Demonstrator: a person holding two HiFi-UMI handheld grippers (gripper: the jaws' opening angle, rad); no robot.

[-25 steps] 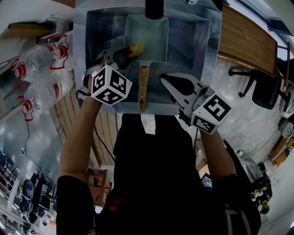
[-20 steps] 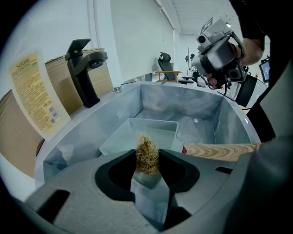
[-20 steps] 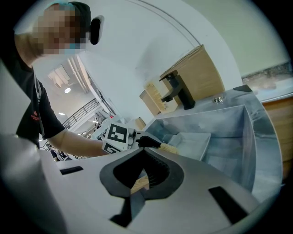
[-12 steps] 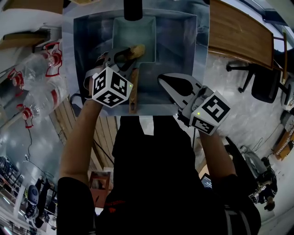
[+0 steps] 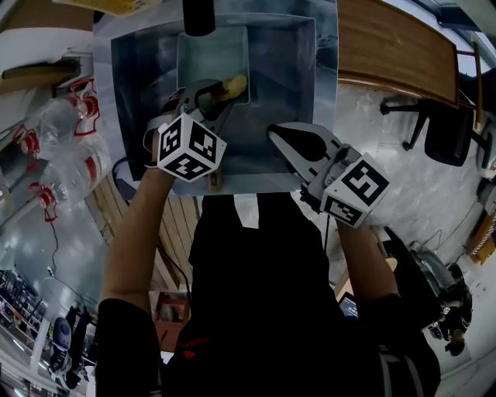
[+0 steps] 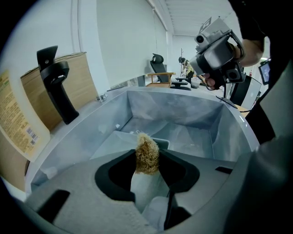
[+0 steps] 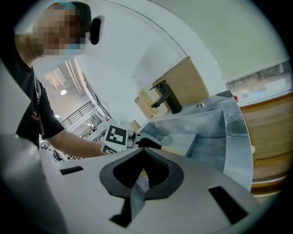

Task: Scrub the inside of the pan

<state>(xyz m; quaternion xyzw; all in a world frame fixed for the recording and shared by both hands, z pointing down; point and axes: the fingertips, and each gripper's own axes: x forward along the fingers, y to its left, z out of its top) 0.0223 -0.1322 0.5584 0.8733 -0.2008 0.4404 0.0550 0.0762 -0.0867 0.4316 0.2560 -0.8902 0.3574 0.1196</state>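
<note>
A pale green rectangular pan (image 5: 211, 54) lies in the steel sink (image 5: 294, 93); its wooden handle (image 5: 215, 181) points toward me and is mostly hidden under the left gripper. My left gripper (image 5: 225, 89) is shut on a tan fibrous scrubber (image 5: 235, 84), held over the pan's near right part. In the left gripper view the scrubber (image 6: 146, 154) is pinched between the jaws, with the pan (image 6: 114, 139) just beyond. My right gripper (image 5: 288, 138) hovers at the sink's near right edge, shut and holding nothing. In the right gripper view its jaws (image 7: 143, 155) meet, and the left gripper (image 7: 137, 141) shows beyond them.
A black faucet (image 5: 198, 15) stands at the sink's far rim. Large water bottles (image 5: 66, 136) lie to the left. A wooden counter (image 5: 395, 54) runs on the right, with an office chair (image 5: 442, 143) past it. Cardboard boxes (image 6: 27, 109) stand behind the faucet (image 6: 57, 84).
The left gripper has carried the scrubber from the pan's near left part across to its near right part. The right gripper stays by the sink's near edge.
</note>
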